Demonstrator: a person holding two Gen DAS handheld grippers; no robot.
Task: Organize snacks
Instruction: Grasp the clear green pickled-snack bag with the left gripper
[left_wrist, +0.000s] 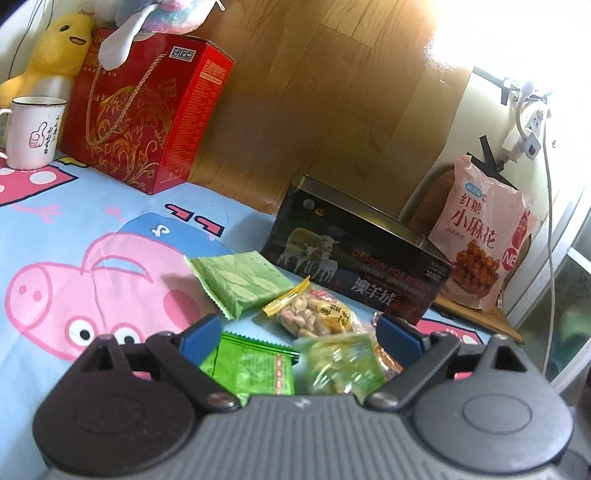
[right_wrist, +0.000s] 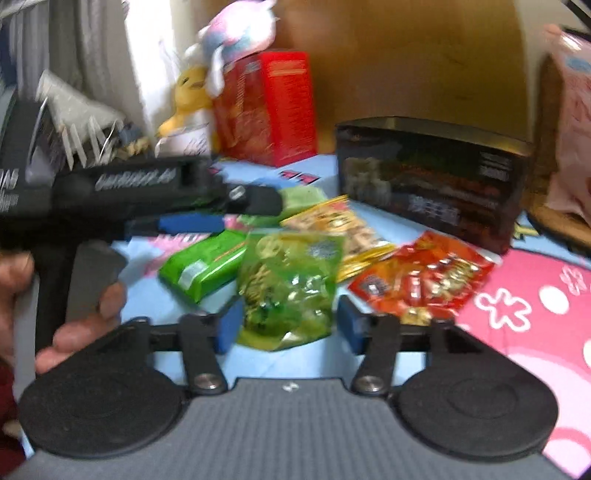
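Snack packets lie in a heap on the cartoon-pig sheet (left_wrist: 74, 229). My left gripper (left_wrist: 299, 332) is open above a dark green packet (left_wrist: 251, 369) and a clear green candy bag (left_wrist: 343, 362); a peanut bag (left_wrist: 317, 314) and a pale green packet (left_wrist: 240, 280) lie just beyond. My right gripper (right_wrist: 291, 325) is open with the green candy bag (right_wrist: 291, 288) between its blue fingers. A red packet (right_wrist: 424, 280), a yellow peanut bag (right_wrist: 343, 229) and the green packet (right_wrist: 203, 266) lie around it. The left gripper (right_wrist: 207, 221) shows at the left in the right wrist view, held by a hand.
An open black tin box (left_wrist: 354, 258) stands behind the heap, also in the right wrist view (right_wrist: 436, 177). A red gift box (left_wrist: 144, 118), a white mug (left_wrist: 33, 133), a yellow plush duck (left_wrist: 55, 55) and a pink snack bag (left_wrist: 480, 236) stand around.
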